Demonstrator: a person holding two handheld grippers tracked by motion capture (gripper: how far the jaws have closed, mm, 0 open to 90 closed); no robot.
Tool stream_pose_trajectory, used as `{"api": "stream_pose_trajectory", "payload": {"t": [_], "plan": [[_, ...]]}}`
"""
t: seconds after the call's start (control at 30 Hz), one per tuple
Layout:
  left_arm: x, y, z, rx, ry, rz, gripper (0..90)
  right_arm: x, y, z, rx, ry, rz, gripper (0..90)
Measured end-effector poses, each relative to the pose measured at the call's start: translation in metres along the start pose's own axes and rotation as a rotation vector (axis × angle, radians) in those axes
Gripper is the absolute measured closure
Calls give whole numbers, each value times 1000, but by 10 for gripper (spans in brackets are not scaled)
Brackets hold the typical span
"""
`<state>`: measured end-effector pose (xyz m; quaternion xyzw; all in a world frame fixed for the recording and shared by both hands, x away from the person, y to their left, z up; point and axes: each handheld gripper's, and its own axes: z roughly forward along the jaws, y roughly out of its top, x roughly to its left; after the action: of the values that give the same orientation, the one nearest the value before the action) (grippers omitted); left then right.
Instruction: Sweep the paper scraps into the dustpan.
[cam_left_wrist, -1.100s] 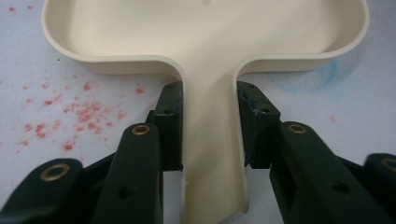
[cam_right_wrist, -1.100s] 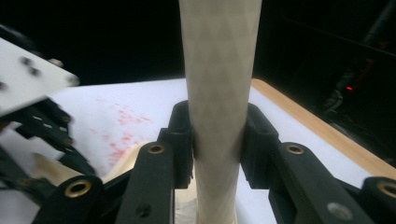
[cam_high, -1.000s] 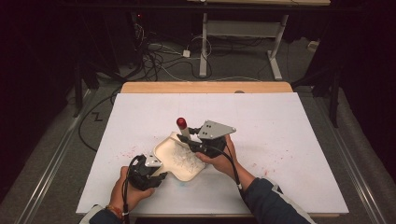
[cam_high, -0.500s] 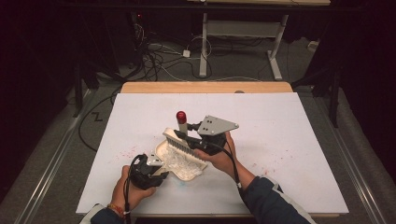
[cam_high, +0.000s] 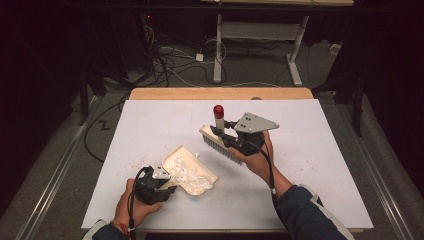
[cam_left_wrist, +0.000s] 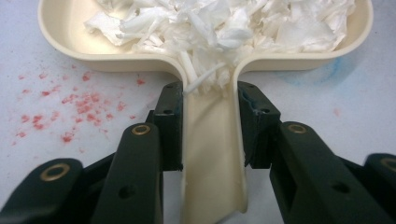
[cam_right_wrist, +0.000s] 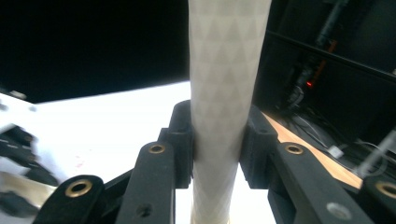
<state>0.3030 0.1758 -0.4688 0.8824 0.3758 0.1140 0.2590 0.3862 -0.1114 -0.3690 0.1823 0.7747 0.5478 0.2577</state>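
Seemingly done sweeping — dustpan (cam_high: 192, 171), clamped by left gripper (cam_left_wrist: 208, 109), holds white scraps (cam_left_wrist: 224, 23); right gripper (cam_right_wrist: 217, 140) grips brush (cam_high: 220, 142) beyond it — emptying remains.

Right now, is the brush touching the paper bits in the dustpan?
No, in the high view the brush is held up in the air, apart from the dustpan and its white paper scraps.

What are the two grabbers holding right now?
Left gripper: closed on the dustpan handle.
Right gripper: closed on the brush handle.
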Motion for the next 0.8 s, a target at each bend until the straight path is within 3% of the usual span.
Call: {"api": "stream_pose_trajectory", "payload": {"t": [0.17,0.3,0.53,0.8], "plan": [[6,0,-3,21,-12,-4,636,-12,-10,21,37,-55,-4,704],[10,-5,-7,39,-27,-7,636,-10,-15,36,54,-55,-3,704],[11,-10,-9,39,-26,-20,635,13,-18,49,59,34,-19,702],[11,-12,-10,44,-20,-25,635,49,-11,38,55,198,-43,703]]}}
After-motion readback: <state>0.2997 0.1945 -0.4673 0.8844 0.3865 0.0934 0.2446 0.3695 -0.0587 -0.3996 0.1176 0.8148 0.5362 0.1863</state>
